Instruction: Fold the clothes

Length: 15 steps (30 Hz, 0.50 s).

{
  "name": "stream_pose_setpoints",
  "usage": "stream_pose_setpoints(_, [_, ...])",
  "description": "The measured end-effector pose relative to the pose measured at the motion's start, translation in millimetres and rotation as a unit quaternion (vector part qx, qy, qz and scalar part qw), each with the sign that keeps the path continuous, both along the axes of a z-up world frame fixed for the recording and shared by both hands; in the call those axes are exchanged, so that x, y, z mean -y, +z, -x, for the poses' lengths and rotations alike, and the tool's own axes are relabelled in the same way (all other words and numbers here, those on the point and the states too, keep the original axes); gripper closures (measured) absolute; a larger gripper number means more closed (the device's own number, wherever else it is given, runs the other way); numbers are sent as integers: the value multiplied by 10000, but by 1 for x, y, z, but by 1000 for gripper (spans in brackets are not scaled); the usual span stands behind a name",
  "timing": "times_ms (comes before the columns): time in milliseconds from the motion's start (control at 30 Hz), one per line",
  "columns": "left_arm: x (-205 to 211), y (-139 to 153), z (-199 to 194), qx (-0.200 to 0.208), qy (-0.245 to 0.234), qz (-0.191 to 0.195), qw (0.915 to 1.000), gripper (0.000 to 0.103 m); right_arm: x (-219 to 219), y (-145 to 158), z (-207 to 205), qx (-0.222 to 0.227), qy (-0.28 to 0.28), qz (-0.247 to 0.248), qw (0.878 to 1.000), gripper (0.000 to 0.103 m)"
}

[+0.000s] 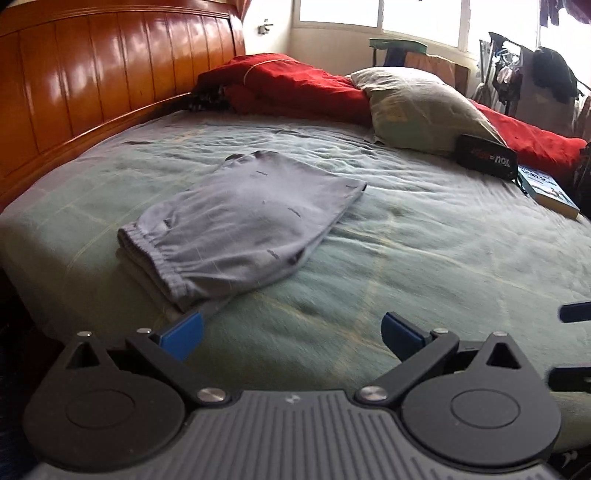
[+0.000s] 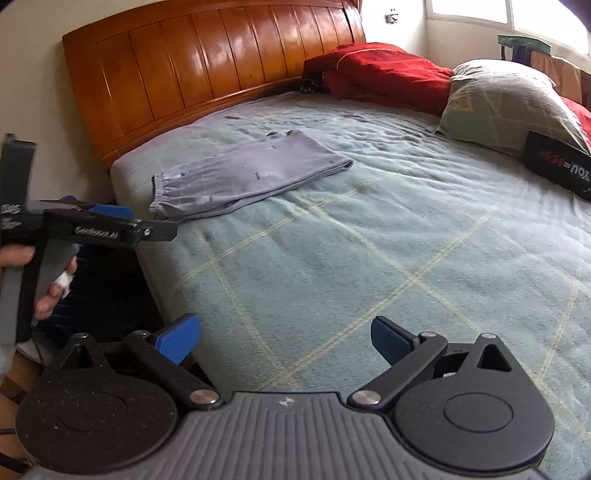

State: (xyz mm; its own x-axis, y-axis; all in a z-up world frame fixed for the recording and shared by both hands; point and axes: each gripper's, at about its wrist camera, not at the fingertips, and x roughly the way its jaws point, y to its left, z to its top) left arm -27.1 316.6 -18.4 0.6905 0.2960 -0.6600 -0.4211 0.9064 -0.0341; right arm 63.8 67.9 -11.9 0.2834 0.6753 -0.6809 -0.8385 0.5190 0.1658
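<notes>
Green checked blanket [image 2: 369,236] covers the whole bed, and everything sits relative to it. Toward its headboard-side edge lie the grey shorts [image 1: 243,218], already doubled over, elastic waistband facing the grippers. Both tools hang off the blanket's near edge holding nothing: left gripper [image 1: 291,332] with jaws spread wide just short of the waistband, right gripper [image 2: 286,336] equally spread, well apart from the cloth. To finish neatly, I'd judge each should pinch one waistband corner, lift together, and lay it evenly onto the leg hems.

daylight from blown-out window [image 1: 417,18] | headboard [image 1: 92,81] glare | fisheye-bent edges
</notes>
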Motion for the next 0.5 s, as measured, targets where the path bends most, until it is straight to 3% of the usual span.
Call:
stream_pose_setpoints(100, [14,9,11,111,81,-6,9999,1,-7,0,2,-96,71,49,9999,0])
stream_pose_setpoints(300, [37,26,31,209,354,-195,9990,1,-33,3,14,428,127,509,9977,0])
stream_pose_setpoints(500, [53,40,49,310,363,-137,9988,1,-33,14,34,483,121,382,9980,0])
